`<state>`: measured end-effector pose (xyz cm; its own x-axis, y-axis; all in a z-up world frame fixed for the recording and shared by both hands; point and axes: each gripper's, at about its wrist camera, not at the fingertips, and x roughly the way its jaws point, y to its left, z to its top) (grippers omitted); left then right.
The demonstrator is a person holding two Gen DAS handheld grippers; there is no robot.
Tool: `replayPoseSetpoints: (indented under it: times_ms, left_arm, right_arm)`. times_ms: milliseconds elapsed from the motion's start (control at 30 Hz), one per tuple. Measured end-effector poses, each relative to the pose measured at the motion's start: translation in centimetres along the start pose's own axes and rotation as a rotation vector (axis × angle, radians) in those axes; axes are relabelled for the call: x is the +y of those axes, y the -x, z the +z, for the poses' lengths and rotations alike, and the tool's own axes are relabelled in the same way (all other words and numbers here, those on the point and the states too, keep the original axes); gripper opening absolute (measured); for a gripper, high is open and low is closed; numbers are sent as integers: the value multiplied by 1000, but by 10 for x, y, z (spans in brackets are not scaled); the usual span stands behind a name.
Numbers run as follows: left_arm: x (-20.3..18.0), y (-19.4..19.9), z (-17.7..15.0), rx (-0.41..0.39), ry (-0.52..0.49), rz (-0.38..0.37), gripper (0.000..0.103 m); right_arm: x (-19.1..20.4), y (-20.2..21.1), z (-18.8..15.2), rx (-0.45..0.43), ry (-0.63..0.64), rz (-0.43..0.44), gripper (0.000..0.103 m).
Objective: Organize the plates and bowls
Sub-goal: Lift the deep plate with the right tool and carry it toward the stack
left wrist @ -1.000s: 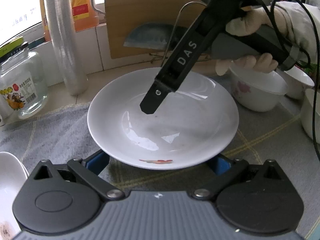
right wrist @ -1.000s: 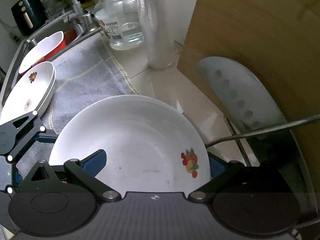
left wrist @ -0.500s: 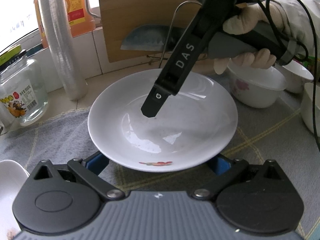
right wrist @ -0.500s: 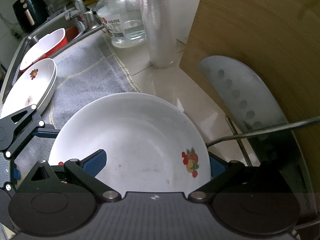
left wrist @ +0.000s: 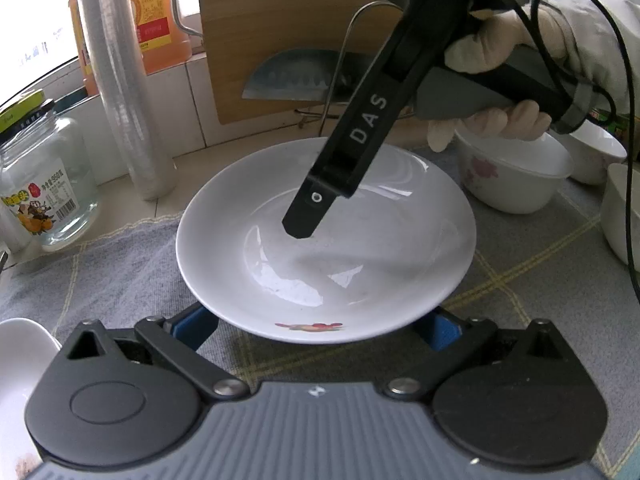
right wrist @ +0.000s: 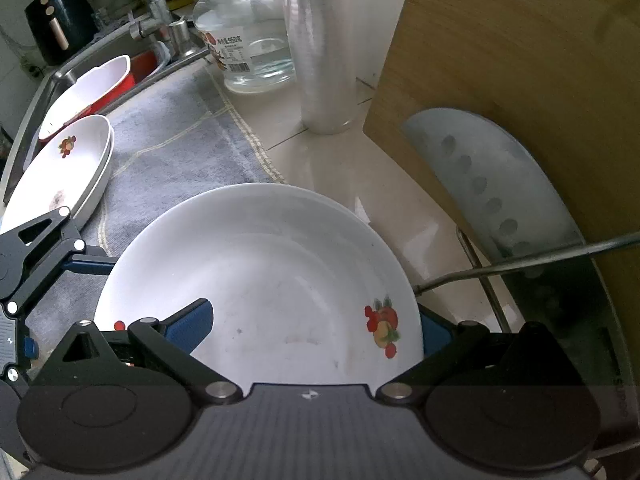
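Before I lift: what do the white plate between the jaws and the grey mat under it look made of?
White plate with fruit print: likely glazed ceramic, given sharp window glare, though melamine is possible. Grey mat with yellow grid lines: woven cloth, matte, fuzzy nap, likely towelling.

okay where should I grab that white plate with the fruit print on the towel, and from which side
Probably the raised rim of the white plate. The plate is shallow and lies flat on the grey towel, so come in low from the near edge by the fruit print, one of the jaws under the rim, one over it.
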<state>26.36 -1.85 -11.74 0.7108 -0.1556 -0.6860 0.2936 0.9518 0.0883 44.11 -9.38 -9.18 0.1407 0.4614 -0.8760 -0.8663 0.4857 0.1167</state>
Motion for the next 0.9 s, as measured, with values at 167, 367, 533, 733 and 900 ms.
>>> replayPoseSetpoints:
  times_ms: [167, 367, 533, 733, 900]
  left_arm:
    - [-1, 2, -1, 5, -3, 1, 103]
    - [-4, 7, -1, 18, -8, 2, 103]
    - [-4, 16, -3, 22, -11, -4, 102]
    - [-5, 26, -4, 21, -18, -8, 102]
    - [-7, 34, -7, 22, -20, -4, 102]
  right_arm:
    - [-3, 4, -2, -13, -31, 23, 103]
    - [4, 10, -6, -14, -35, 30, 103]
    - [10, 16, -9, -17, -40, 40, 103]
    - [18, 22, -14, -17, -42, 47, 103]
    - [27, 29, -17, -25, -40, 51, 103]
